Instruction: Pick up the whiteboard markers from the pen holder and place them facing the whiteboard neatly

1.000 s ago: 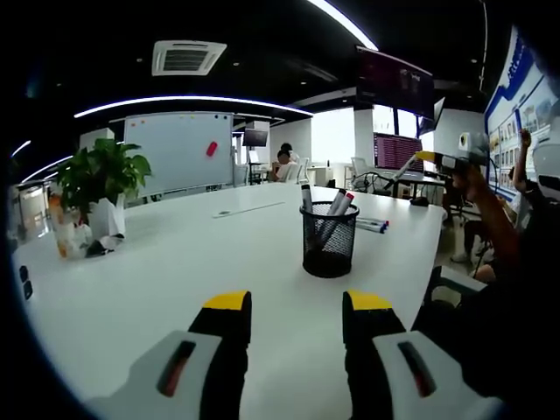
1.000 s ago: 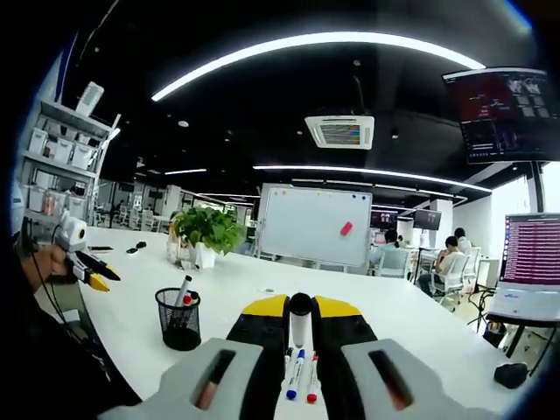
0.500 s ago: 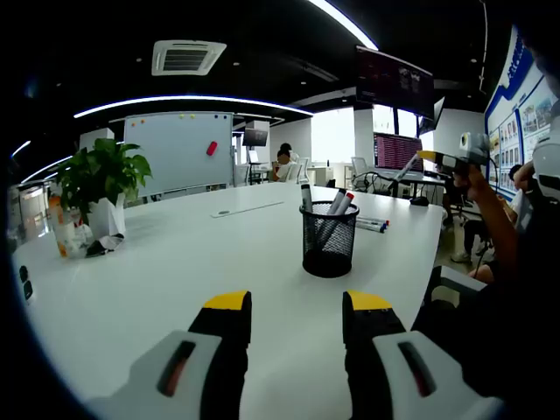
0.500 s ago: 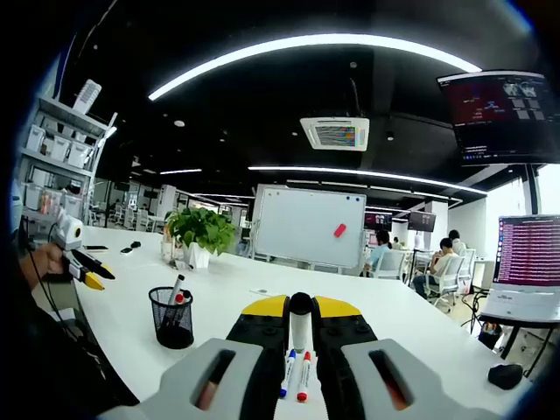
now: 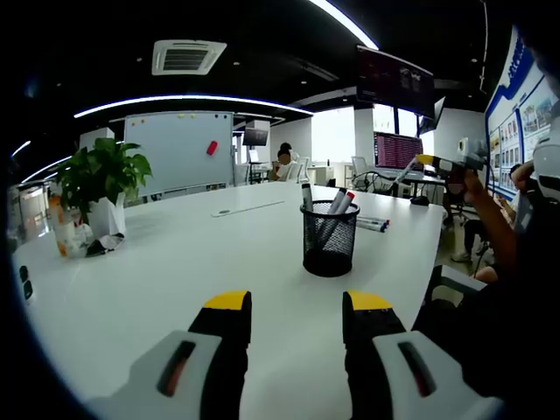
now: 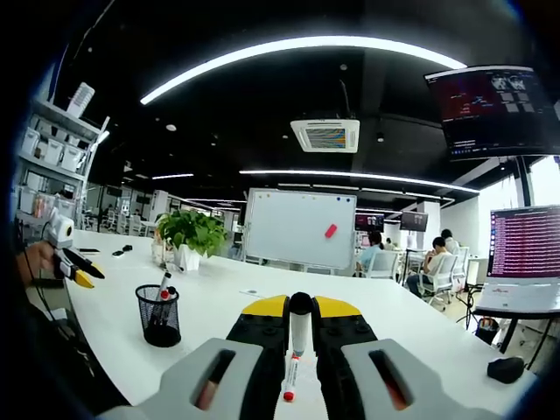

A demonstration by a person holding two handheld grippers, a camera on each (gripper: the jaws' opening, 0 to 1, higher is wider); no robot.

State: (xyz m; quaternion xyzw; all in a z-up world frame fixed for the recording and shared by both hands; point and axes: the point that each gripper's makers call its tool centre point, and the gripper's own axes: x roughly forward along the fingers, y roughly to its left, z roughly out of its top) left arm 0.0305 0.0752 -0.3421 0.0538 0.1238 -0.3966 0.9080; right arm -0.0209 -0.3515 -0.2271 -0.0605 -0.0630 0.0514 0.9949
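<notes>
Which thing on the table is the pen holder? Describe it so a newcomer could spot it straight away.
On the big white table, look ahead of the left tool, toward the table's right edge. The pen holder is the black mesh cup with markers sticking out, unlike the leafy potted plant far left.

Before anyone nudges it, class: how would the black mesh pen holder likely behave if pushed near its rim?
The pen holder looks light, being open mesh, so it would probably slide on the smooth white table. Its leaning markers may make it tip.
</notes>
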